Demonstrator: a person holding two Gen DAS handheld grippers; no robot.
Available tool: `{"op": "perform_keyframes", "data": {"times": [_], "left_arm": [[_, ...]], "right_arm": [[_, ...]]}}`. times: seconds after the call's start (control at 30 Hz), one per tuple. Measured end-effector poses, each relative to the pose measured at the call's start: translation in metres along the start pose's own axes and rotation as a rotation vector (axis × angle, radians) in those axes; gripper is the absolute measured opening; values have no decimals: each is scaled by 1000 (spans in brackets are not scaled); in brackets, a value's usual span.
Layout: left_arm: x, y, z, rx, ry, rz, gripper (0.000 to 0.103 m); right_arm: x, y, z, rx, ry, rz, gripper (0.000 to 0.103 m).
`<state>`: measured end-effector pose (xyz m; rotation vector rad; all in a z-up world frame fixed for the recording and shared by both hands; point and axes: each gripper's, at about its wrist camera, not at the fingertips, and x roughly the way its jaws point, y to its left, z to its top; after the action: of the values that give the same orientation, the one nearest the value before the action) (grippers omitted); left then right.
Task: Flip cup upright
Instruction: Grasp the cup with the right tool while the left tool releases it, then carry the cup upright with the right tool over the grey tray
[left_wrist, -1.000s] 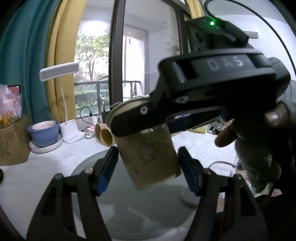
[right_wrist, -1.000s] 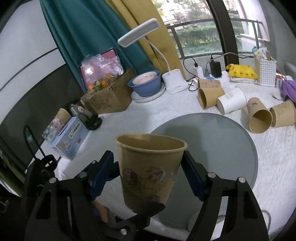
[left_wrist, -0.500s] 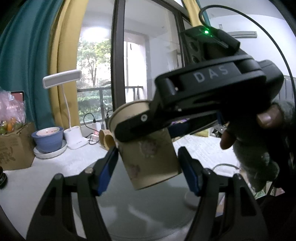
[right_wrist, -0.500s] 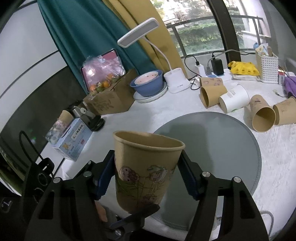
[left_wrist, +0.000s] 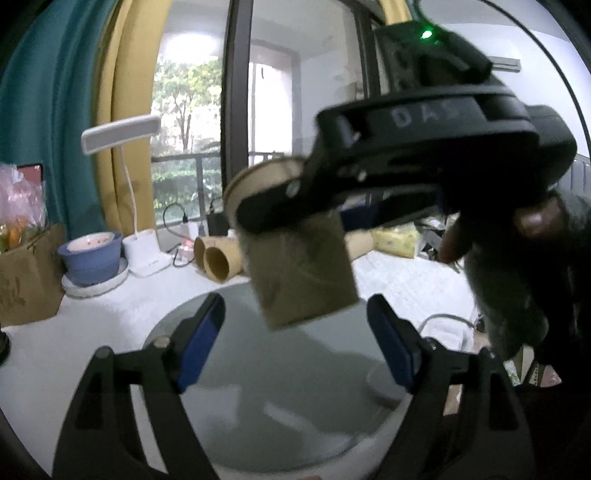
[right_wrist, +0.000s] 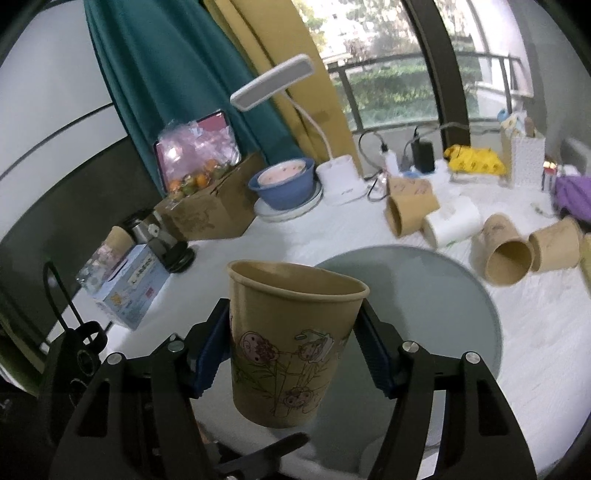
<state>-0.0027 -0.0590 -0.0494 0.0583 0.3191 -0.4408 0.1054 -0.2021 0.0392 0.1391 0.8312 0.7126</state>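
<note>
Placement is the step in hand: the paper cup (right_wrist: 291, 343) is held mouth-up in the clenched right tool (right_wrist: 295, 350) above the grey round mat (right_wrist: 443, 295), while the left tool (left_wrist: 295, 343) is seen released, so lowering and letting go are called for.

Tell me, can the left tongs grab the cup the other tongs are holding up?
Probably yes. The left tongs are open, and the cup hangs just beyond their tips with nothing between. The right tongs pinch its sides, but its lower part looks free.
</note>
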Motion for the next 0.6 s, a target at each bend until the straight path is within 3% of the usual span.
{"op": "perform_keyframes", "data": {"times": [0.33, 0.6], "left_arm": [[-8, 56, -11, -159, 103, 103, 81], [-5, 104, -13, -308, 127, 170, 81]], "right_arm": [[15, -4, 6, -69, -37, -91, 69], [40, 1, 4, -144, -57, -163, 69]]}}
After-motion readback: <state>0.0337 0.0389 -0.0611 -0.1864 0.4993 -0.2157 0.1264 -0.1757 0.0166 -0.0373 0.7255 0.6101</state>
